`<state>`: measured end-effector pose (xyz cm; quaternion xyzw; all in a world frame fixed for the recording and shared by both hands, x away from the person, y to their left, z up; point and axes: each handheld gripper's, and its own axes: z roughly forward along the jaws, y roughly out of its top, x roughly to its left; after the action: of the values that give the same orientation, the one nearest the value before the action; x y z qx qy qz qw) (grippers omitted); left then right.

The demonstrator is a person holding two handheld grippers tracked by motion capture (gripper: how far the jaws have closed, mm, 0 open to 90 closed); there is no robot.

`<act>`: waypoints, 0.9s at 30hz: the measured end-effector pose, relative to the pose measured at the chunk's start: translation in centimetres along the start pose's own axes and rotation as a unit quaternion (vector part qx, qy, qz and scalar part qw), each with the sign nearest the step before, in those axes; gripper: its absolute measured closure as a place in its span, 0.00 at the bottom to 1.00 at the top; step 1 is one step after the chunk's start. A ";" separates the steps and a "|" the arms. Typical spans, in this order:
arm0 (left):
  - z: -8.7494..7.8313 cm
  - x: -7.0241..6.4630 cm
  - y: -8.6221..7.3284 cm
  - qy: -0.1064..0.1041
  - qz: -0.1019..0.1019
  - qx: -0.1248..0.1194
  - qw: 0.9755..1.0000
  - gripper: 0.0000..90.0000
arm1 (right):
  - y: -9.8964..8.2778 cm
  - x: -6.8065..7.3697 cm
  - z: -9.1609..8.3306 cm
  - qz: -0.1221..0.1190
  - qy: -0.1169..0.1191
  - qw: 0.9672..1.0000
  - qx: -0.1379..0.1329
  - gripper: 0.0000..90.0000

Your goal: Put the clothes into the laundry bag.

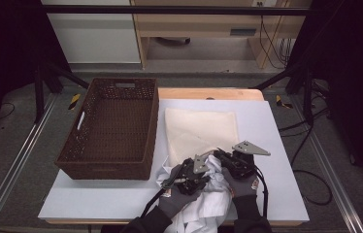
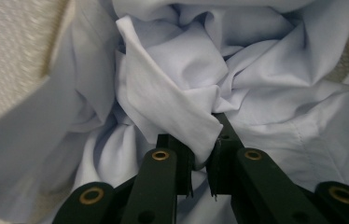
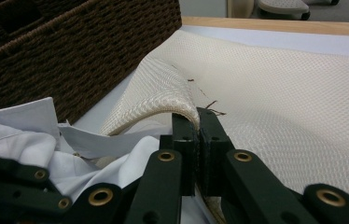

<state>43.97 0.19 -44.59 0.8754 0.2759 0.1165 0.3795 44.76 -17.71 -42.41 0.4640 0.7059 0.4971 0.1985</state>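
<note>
Nearest the person, at about six o'clock on the table (image 1: 276,141), the crumpled white shirt (image 1: 208,194) lay bunched between both hands. The left gripper (image 2: 199,154) had its jaws drawn close on a fold of that shirt, the flap passing between the pads, so it looked pinched, though only by a thin edge. Such a shallow bite could have slipped free as soon as the cloth was lifted or pulled.

Just beyond, toward one o'clock from the shirt, the right gripper (image 3: 197,122) stood clamped together on the raised near corner of the cream mesh cloth (image 3: 284,93), which otherwise lay flat toward twelve o'clock. With shirt and cloth touching and overlapped, pulling either one would likely have dragged the other along or rumpled the flat cloth.

Farthest, at ten o'clock, the woven basket (image 1: 111,165) sat just beside the cloth's edge; a trailing sleeve might have snagged on its rim.
</note>
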 end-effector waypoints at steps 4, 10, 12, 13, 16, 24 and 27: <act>1.2 1.0 0.5 0.017 -0.006 0.000 1.000 0.90 | 0.0 0.0 -0.1 0.001 0.000 1.000 -0.003 0.97; 2.5 1.9 0.2 0.035 -0.008 -0.014 0.999 0.83 | 0.2 0.3 -0.2 -0.006 0.003 1.000 -0.003 0.97; 2.4 1.8 0.1 0.037 -0.002 -0.018 0.999 0.79 | 0.1 0.3 -0.1 -0.007 0.002 1.000 -0.002 0.97; 2.3 1.8 0.0 0.036 0.001 -0.018 0.999 0.77 | 0.1 0.3 -0.1 -0.006 0.003 1.000 -0.001 0.97; 1.3 1.8 0.0 0.022 0.001 -0.023 0.999 0.59 | 0.1 0.3 -0.1 -0.003 0.003 1.000 0.000 0.97; -2.8 2.0 -0.6 -0.008 -0.005 -0.038 0.999 0.31 | 0.1 0.2 -0.2 -0.004 0.002 1.000 -0.002 0.97; -5.1 2.2 -1.0 -0.014 0.000 -0.051 0.999 0.35 | 0.1 0.1 -0.2 -0.003 0.001 1.000 -0.002 0.97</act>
<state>43.28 5.06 -41.86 0.8566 0.2642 0.1186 0.4270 44.59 -17.68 -42.22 0.4610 0.7068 0.4980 0.1999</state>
